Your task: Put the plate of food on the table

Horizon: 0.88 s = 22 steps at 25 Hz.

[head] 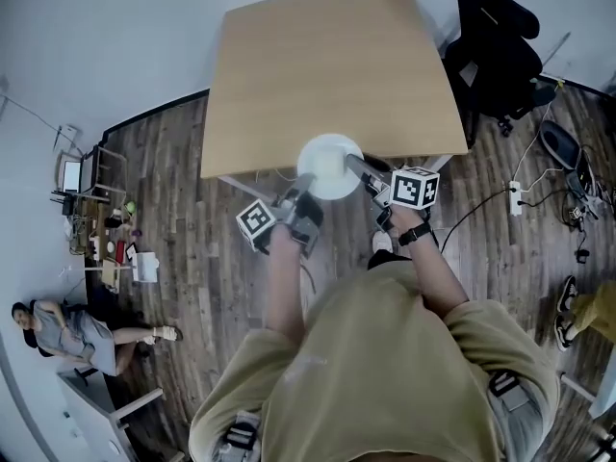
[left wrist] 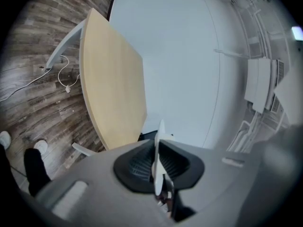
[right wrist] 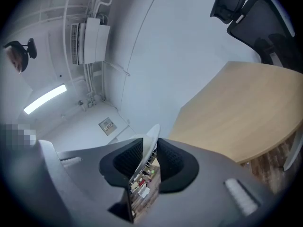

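Observation:
A white plate (head: 329, 165) hangs over the near edge of the wooden table (head: 318, 65), between my two grippers; its top looks plain white. My left gripper (head: 298, 192) is shut on the plate's left rim. In the left gripper view (left wrist: 158, 148) both pads hug the thin rim (left wrist: 159, 136) closely. My right gripper (head: 364, 173) is at the plate's right side. In the right gripper view (right wrist: 149, 150) the rim (right wrist: 152, 137) leans across the jaws with a gap beside it, so the jaws stand open around it. Whether the plate touches the table is unclear.
The tabletop (left wrist: 109, 89) (right wrist: 236, 112) stretches away bare beyond the plate. A black office chair (head: 496, 46) stands at the table's right corner. Cables and a power strip (head: 515, 198) lie on the wooden floor to the right. A person (head: 67, 330) sits at the far left.

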Each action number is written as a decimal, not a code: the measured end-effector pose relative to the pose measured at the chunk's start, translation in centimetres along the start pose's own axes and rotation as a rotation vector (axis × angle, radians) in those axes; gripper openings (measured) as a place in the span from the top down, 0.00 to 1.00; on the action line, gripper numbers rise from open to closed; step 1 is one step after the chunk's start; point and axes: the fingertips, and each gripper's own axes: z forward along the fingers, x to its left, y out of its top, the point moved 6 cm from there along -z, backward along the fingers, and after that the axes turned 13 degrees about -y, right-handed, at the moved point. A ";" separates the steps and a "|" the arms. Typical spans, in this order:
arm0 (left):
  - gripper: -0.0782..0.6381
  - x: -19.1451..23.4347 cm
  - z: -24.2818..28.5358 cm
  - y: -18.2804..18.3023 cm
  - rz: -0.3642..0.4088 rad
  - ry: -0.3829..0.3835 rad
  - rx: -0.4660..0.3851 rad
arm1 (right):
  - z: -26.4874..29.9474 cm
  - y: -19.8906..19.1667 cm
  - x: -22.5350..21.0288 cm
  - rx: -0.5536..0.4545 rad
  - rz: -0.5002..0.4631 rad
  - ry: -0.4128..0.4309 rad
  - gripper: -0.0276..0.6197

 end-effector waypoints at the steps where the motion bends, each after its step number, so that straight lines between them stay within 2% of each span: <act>1: 0.87 0.3 1.9 0.1 0.009 0.007 0.004 | 0.4 1.3 -1.4 0.003 0.004 -0.002 0.82; 4: 0.87 2.2 8.9 -0.4 0.016 0.040 0.007 | 1.3 6.1 -6.9 0.026 0.010 -0.013 0.82; 6: 0.87 3.4 11.2 -0.8 0.021 0.054 0.009 | 1.4 7.7 -9.0 0.040 -0.002 -0.020 0.82; 8: 0.88 4.3 11.1 -0.8 0.044 0.065 0.012 | 1.5 7.6 -9.4 0.054 -0.028 -0.029 0.81; 13: 0.88 5.2 12.0 -0.8 0.079 0.088 0.012 | 2.4 7.7 -10.8 0.106 -0.166 -0.086 0.79; 17: 0.88 6.4 12.6 -1.1 0.069 0.113 0.031 | 2.7 7.4 -12.5 0.131 -0.157 -0.093 0.78; 22: 0.87 8.6 15.0 -0.4 0.064 0.136 0.055 | 3.6 8.3 -15.0 0.086 -0.155 -0.086 0.78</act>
